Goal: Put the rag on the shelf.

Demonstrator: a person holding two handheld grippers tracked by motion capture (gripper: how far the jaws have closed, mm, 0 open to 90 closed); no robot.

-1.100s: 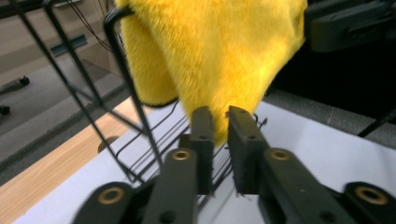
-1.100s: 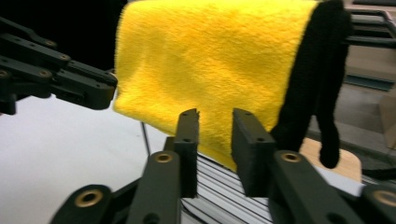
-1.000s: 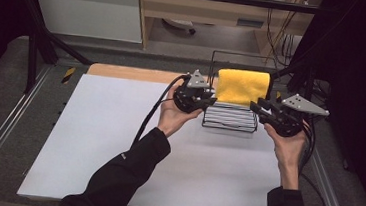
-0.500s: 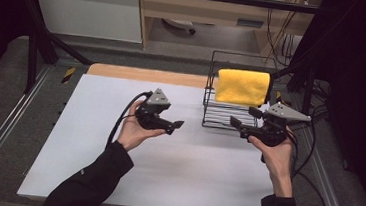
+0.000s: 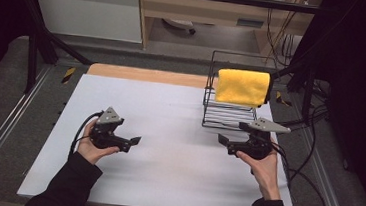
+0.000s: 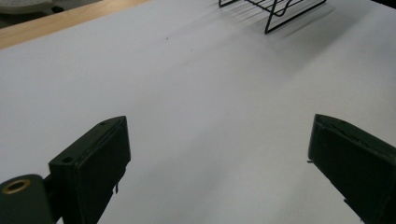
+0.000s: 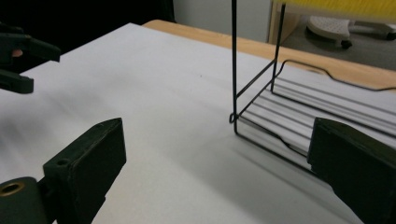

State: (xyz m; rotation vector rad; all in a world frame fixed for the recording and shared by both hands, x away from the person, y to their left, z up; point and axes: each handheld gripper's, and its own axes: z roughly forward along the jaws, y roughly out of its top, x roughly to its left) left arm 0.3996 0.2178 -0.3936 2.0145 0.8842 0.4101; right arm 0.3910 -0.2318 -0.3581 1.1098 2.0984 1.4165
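White and bare across most of its width, one tabletop point(image 5: 178, 132) is seen from the high view, with a strip of wood along its far edge and dark floor around it. One black wire rack point(image 5: 230, 114) stands on its far right part, and one yellow cloth point(image 5: 242, 87) is draped over the rack's top rail, folded flat and hanging down on the near side. Two grippers are held above the tabletop, one in each of the person's two hands. The left gripper point(image 5: 135, 141) is held low at the left, well apart from the rack, and is pointed toward the right. The right gripper point(image 5: 223, 139) is held just in front of the rack's near right corner and is pointed toward the left, close to the wire base but not touching it. In the left gripper view its two fingers point(image 6: 88, 163) are spread wide with nothing but white tabletop between them; they have just been opening. In the right gripper view the two fingers point(image 7: 84, 158) are likewise spread wide and have just been opening, with nothing gripped; the rack's corner post and base wires are seen beyond them, and the cloth's yellow edge at the top
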